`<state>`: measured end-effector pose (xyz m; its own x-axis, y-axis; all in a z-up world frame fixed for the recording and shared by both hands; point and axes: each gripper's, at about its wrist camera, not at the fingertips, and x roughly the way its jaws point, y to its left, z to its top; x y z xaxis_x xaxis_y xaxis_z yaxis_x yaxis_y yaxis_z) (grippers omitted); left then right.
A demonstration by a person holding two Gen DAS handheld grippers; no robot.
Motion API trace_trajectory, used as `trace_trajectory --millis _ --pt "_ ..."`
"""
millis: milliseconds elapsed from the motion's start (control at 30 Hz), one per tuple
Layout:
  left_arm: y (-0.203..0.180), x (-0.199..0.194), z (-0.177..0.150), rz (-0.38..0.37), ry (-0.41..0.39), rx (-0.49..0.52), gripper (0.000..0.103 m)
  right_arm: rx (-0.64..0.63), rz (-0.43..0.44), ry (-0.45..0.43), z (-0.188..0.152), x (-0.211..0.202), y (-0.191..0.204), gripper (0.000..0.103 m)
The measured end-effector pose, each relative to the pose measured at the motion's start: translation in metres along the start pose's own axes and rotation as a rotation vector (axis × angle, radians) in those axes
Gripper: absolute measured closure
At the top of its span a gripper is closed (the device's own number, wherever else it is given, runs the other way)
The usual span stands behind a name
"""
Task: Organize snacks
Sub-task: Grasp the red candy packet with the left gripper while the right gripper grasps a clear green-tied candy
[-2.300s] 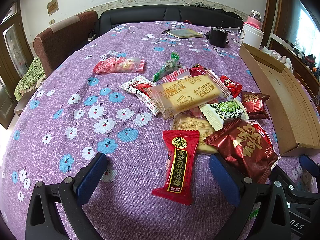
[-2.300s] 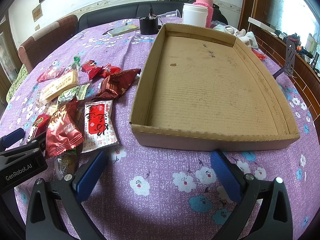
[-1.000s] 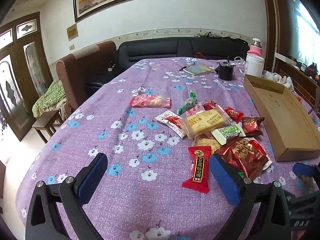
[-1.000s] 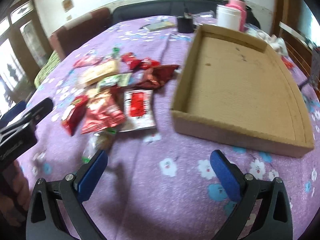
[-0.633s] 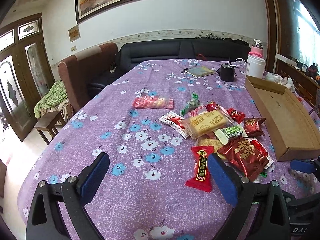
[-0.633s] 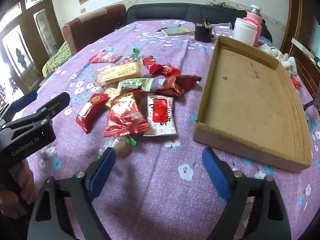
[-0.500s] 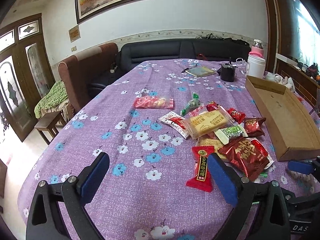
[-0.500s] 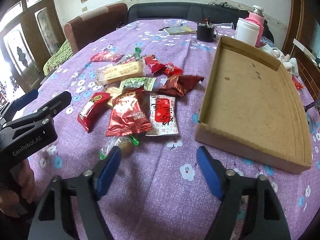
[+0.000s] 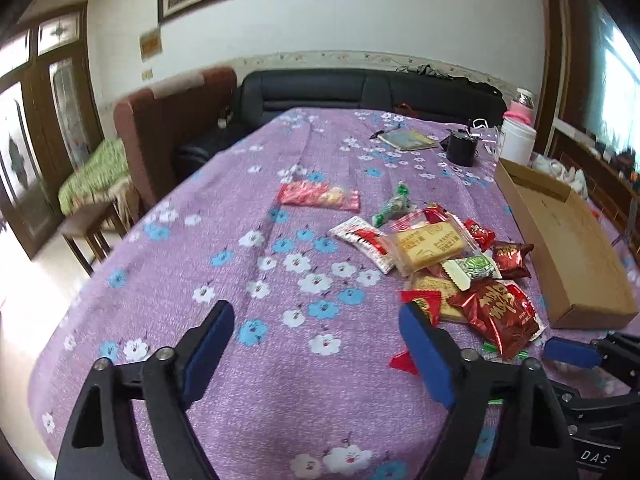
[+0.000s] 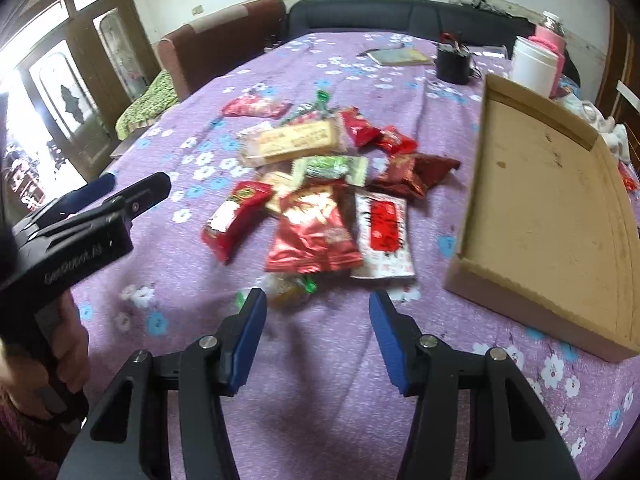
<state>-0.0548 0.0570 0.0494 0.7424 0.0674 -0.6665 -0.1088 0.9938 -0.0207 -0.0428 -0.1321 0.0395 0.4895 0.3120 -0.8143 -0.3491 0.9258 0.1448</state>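
Note:
Several snack packets lie heaped on the purple flowered tablecloth (image 9: 280,360). Among them are a big shiny red bag (image 9: 496,316) (image 10: 312,232), a yellow biscuit pack (image 9: 430,242) (image 10: 296,140), a green-and-white packet (image 10: 332,168) and a long red bar (image 10: 234,216). An empty cardboard tray (image 10: 548,208) (image 9: 560,240) lies right of the heap. My left gripper (image 9: 314,344) hovers over bare cloth left of the heap, jaws closing with nothing between them. My right gripper (image 10: 316,326) hangs in front of the heap, jaws closing on nothing; a small clear candy wrapper (image 10: 286,288) lies just beyond its tips.
A separate red packet (image 9: 318,196) and a green candy (image 9: 394,206) lie farther back. A black cup (image 10: 452,64), a white canister (image 10: 534,64), a pink bottle and a booklet (image 10: 400,56) stand at the far end. A sofa and an armchair border the table.
Both grippers' jaws have narrowed, the right one much more. The right gripper's view has shifted left, toward the snack heap. The snacks and tray have not moved.

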Motion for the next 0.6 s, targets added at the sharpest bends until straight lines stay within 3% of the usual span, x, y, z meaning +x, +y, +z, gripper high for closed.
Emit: trace_trajectory --millis 100,233,433,467,533,600 --pt "0.017 0.002 0.001 -0.027 0.029 -0.042 0.025 -0.009 0.012 -0.005 0.0 -0.003 0.004 0.05" --pt "0.028 0.003 0.003 -0.073 0.056 -0.075 0.025 -0.029 -0.022 0.015 0.002 0.005 0.009 0.049" --pt "0.019 0.004 0.004 -0.123 0.063 -0.052 0.027 -0.012 -0.011 0.053 0.007 0.028 0.012 0.049" --pt "0.016 0.005 0.005 -0.131 0.068 -0.046 0.029 -0.016 -0.021 0.047 0.008 0.031 0.014 0.054" --pt "0.008 0.01 0.006 -0.144 0.084 -0.025 0.038 -0.034 -0.019 0.033 0.007 0.031 0.019 0.073" --pt "0.0 0.016 0.007 -0.162 0.11 -0.008 0.043 -0.052 -0.023 0.019 0.005 0.026 0.022 0.074"
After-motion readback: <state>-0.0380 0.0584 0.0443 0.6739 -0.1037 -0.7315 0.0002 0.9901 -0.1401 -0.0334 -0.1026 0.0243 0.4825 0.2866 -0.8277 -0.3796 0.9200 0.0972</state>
